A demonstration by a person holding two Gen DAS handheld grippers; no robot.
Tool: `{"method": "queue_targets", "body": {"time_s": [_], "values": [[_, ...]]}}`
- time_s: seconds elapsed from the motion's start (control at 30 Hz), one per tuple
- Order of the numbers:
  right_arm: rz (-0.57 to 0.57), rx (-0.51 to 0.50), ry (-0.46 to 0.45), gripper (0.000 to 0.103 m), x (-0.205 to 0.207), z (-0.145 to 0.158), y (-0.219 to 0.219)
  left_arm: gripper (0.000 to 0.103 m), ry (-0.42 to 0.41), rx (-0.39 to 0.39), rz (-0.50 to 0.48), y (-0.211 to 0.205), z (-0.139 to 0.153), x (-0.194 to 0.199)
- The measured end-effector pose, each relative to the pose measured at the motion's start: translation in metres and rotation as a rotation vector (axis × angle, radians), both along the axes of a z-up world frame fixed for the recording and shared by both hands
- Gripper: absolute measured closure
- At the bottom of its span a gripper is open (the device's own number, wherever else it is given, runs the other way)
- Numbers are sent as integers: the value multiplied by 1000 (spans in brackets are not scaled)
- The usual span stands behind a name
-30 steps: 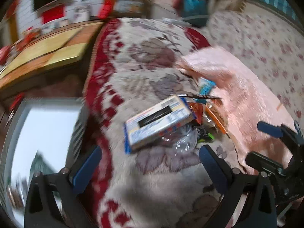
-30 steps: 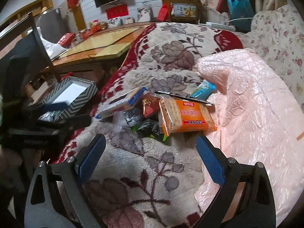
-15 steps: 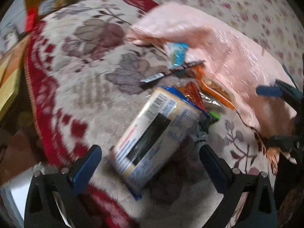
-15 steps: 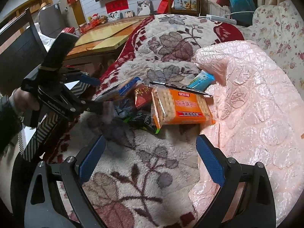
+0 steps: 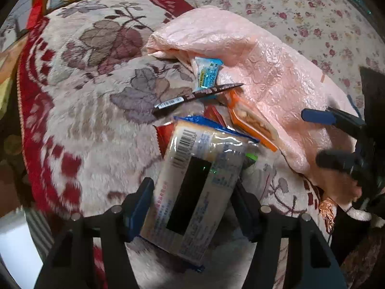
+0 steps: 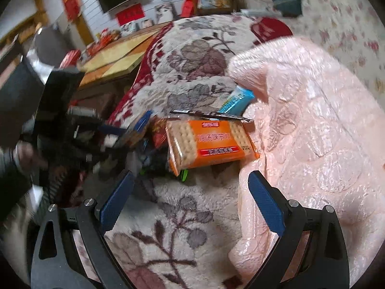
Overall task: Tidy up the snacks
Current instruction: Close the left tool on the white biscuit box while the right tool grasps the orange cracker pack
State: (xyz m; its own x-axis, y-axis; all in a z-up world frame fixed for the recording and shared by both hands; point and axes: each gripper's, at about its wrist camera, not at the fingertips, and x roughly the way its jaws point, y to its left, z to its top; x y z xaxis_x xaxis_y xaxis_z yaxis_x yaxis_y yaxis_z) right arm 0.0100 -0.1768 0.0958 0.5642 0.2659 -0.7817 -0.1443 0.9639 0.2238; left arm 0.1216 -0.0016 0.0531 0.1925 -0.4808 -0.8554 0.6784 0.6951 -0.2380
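Note:
A pile of snacks lies on a floral blanket. My left gripper (image 5: 192, 202) is shut on a large blue-and-white cracker pack (image 5: 199, 183), its pads pressing both long sides. Behind it lie an orange cracker pack (image 5: 252, 122), a dark thin stick pack (image 5: 197, 95), a light blue wrapper (image 5: 207, 75) and a red packet (image 5: 163, 134). My right gripper (image 6: 190, 207) is open and empty, just in front of the orange cracker pack (image 6: 211, 142). The left gripper shows blurred at the left of the right wrist view (image 6: 101, 139). The right gripper shows at the right of the left wrist view (image 5: 336, 139).
A pink quilted cover (image 6: 312, 125) lies to the right of the pile. A striped box with a white inside (image 5: 14, 240) stands at the lower left. A wooden table (image 6: 115, 57) stands beyond the blanket's red edge.
My left gripper has moved in over the blue-and-white cracker pack and closed on it. My right gripper has moved closer to the orange pack and stays open.

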Motion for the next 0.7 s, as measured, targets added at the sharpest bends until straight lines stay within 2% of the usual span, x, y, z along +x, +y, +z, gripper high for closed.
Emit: {"method": "queue_targets", "body": {"time_s": [0.1, 0.2, 0.33, 0.4, 0.43, 0.5, 0.57, 0.7], "values": [[-61, 123, 44, 6, 13, -1, -14, 37, 28, -4, 80, 3, 2, -6], [-100, 163, 59, 6, 32, 3, -18, 37, 63, -40, 182, 14, 6, -12], [-168, 195, 121, 6, 62, -4, -20, 40, 26, -24, 290, 23, 18, -28], [-277, 209, 180, 6, 76, -14, -24, 40, -8, 9, 320, 23, 20, -38], [-332, 249, 214, 6, 82, -20, -28, 41, -10, 8, 330, 24, 20, -40], [-365, 313, 248, 6, 94, -30, -27, 41, -8, -13, 349, 28, 19, -44], [-375, 225, 286, 6, 107, -39, -18, 41, 15, -45, 390, 35, 17, -41], [-291, 47, 340, 6, 108, -53, 2, 40, 51, -85, 433, 44, 15, -36]]}}
